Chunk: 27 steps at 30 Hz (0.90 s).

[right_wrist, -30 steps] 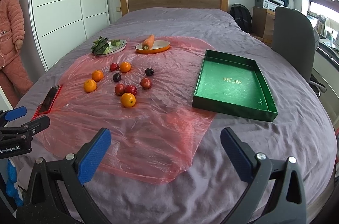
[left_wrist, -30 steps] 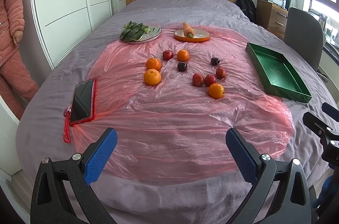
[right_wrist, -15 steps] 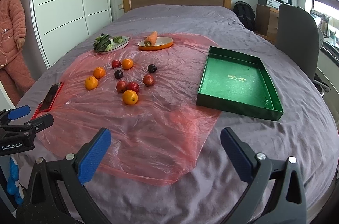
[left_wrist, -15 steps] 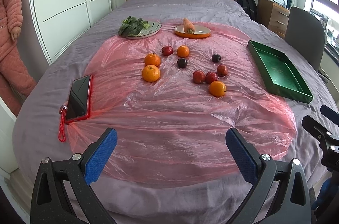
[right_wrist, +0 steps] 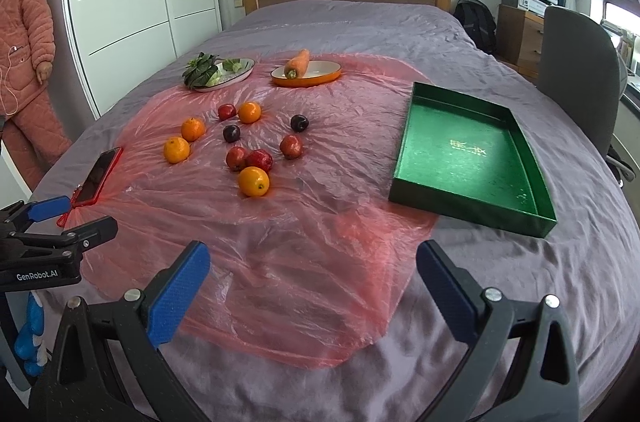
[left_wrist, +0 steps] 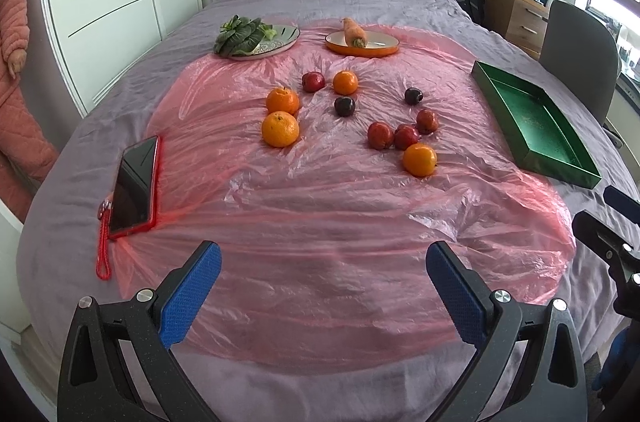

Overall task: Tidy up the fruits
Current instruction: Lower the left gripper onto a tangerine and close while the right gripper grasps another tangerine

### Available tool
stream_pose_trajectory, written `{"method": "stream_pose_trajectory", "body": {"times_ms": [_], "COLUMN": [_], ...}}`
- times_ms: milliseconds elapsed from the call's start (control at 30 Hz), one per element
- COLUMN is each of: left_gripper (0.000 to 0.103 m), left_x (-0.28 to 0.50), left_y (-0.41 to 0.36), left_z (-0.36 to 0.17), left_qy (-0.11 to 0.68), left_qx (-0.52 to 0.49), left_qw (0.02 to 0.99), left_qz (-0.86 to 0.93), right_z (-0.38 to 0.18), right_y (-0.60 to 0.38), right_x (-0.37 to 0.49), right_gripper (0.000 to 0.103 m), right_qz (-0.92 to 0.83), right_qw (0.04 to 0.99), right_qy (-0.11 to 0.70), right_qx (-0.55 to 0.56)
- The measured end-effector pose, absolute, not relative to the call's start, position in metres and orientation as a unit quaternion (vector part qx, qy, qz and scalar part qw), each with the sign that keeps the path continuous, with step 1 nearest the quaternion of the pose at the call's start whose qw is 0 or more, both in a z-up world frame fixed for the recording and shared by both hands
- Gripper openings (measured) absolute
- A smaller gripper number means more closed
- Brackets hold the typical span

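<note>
We had advanced both grippers, left (left_wrist: 323, 296) and right (right_wrist: 313, 296), toward the bed; jaws stood wide, empty. Round loose fruits (right_wrist: 253, 181) lay on pink plastic sheet (right_wrist: 304, 222), rectangular green tray (right_wrist: 472, 154) unfilled.

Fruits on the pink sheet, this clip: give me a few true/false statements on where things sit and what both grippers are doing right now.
1. The green tray holds no fruit. True.
2. The carrot lies on the pink plastic sheet among the oranges. False: it rests on the orange plate.
3. Both grippers are open and hold nothing. True: the left gripper and right gripper each have their fingers wide apart over the sheet.
4. The phone sits inside the green tray. False: it lies at the sheet's left edge, on the bed.
5. The nearest orange sits beside two red fruits. True.
</note>
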<state>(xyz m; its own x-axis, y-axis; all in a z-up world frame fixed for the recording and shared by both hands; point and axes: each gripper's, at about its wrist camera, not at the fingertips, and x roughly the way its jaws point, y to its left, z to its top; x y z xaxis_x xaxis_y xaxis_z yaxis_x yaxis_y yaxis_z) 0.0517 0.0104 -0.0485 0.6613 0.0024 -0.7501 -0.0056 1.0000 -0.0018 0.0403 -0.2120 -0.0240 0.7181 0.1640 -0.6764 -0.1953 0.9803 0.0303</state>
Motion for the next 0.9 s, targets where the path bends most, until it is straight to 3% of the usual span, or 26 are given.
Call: {"method": "stream_pose_trajectory", "body": {"times_ms": [600, 900], "left_gripper": [0.101, 0.094], "left_x": [0.159, 0.211], "left_y": [0.056, 0.061], "left_z": [-0.062, -0.09], "left_qy": [0.417, 0.432], "left_qx": [-0.024, -0.019], "left_qw": [0.908, 0.901], "left_qz": [0.031, 0.046], "right_z": [-0.052, -0.076], "right_y": [-0.155, -0.135], "right_x": [0.141, 0.191], "right_gripper": [0.103, 0.103], "right_qz": [0.186, 0.225], "right_qw": [0.898, 0.882], "right_qy": [0.398, 0.415], "right_qx": [0.0, -0.001]}}
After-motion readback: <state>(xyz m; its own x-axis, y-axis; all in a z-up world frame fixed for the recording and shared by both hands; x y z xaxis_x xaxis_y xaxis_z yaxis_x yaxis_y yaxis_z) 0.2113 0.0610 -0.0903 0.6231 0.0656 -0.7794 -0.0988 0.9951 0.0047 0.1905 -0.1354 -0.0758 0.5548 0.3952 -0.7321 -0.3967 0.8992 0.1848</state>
